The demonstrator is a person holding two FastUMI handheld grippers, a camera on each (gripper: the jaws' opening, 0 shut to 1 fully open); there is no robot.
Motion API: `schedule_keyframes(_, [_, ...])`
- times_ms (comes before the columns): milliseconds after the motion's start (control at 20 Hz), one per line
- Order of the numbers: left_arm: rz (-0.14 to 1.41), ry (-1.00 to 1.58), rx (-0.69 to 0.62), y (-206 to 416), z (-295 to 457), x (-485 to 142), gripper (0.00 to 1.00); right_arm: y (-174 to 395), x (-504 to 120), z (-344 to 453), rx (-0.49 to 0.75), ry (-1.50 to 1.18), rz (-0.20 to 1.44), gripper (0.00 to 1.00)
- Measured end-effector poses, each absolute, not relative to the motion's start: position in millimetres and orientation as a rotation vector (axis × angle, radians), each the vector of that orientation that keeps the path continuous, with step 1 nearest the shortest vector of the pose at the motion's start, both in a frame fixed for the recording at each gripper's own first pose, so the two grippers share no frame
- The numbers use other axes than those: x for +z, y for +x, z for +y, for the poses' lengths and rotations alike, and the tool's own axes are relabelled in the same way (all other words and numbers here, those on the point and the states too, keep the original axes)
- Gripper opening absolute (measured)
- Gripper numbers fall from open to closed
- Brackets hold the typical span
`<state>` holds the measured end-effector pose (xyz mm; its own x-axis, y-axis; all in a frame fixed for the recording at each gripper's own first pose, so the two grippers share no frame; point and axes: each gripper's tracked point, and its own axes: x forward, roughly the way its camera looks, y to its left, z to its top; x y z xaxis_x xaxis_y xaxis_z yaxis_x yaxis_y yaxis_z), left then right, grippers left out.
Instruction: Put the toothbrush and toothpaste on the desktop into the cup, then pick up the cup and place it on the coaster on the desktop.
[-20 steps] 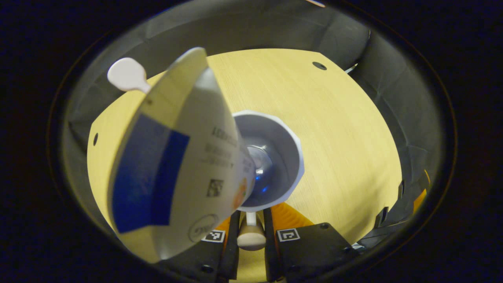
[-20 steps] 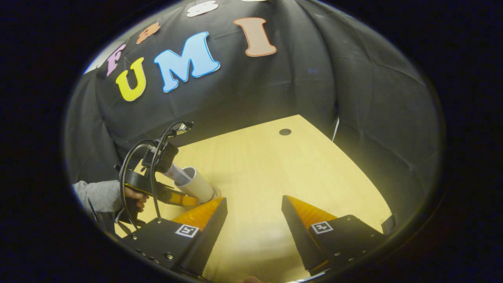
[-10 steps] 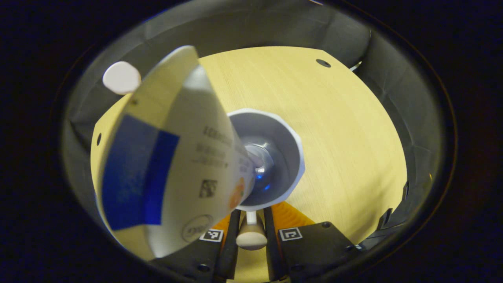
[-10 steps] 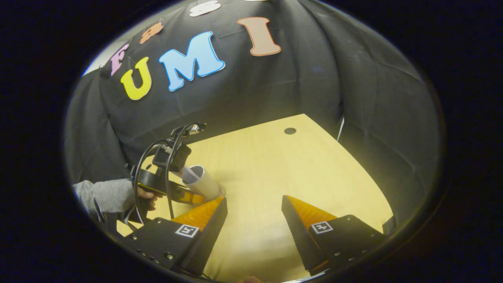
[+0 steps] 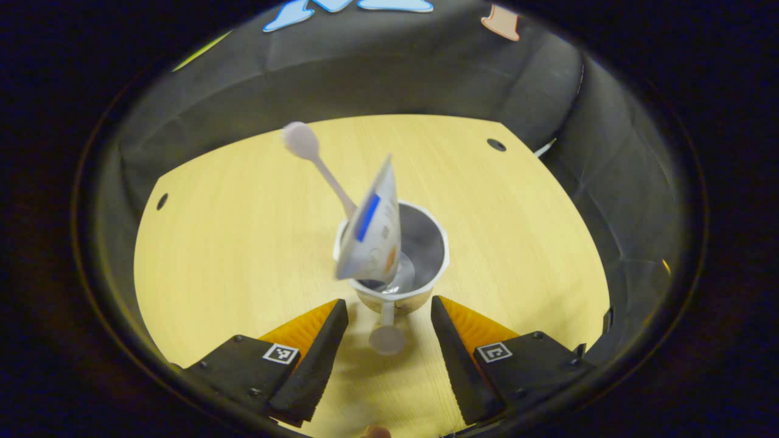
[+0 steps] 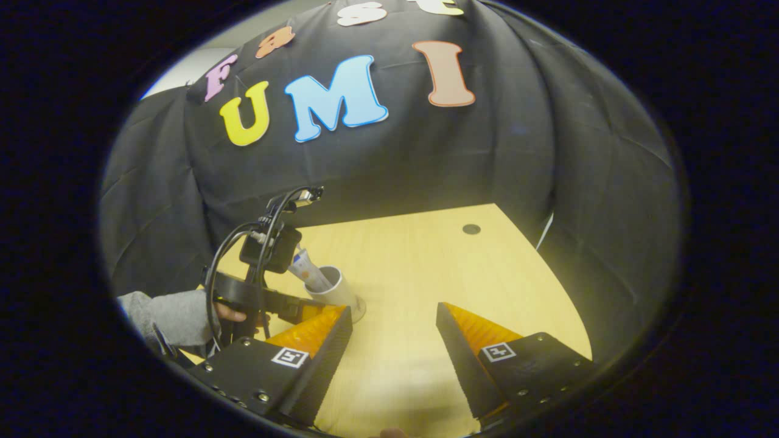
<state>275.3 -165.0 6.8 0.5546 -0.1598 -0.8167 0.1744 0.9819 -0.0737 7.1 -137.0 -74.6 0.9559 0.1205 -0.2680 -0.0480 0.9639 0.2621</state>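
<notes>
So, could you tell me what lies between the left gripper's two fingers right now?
In the left gripper view, the cup's near wall and handle knob sit in the open left gripper, over bare desktop.

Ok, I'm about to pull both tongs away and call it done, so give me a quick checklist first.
1. Toothpaste in the cup: ok, it leans on the rim.
2. Toothbrush in the cup: ok, head sticking out.
3. Left tongs released: ok, open, fingers either side of the cup's handle.
4. Cup on the coaster: cannot tell for sure; a round disc shows under its base in the right gripper view.
5. Right tongs free: ok, open over bare desktop.
</notes>
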Motion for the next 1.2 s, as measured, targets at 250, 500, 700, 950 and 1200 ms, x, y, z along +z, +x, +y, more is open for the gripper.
schedule_keyframes(250, [0.705, -0.037, -0.133, 333, -133, 144, 0.89, 10, -32, -126, 0.121, 0.2, 0.177, 0.88])
schedule_keyframes(500, [0.396, -0.043, -0.11, 287, -116, 225, 0.92, 5, 6, -111, 0.13, 0.179, 0.074, 0.88])
schedule_keyframes(700, [0.205, -0.022, -0.055, 256, -98, 280, 0.94, -3, 22, -100, 0.133, 0.179, 0.026, 0.88])
schedule_keyframes(950, [0.047, -0.064, -0.001, 240, -77, 297, 0.94, -9, 42, -103, 0.095, 0.138, -0.067, 0.88])
schedule_keyframes(1200, [0.015, -0.063, 0.028, 237, -63, 301, 0.94, -12, 53, -115, 0.035, 0.133, -0.124, 0.87])
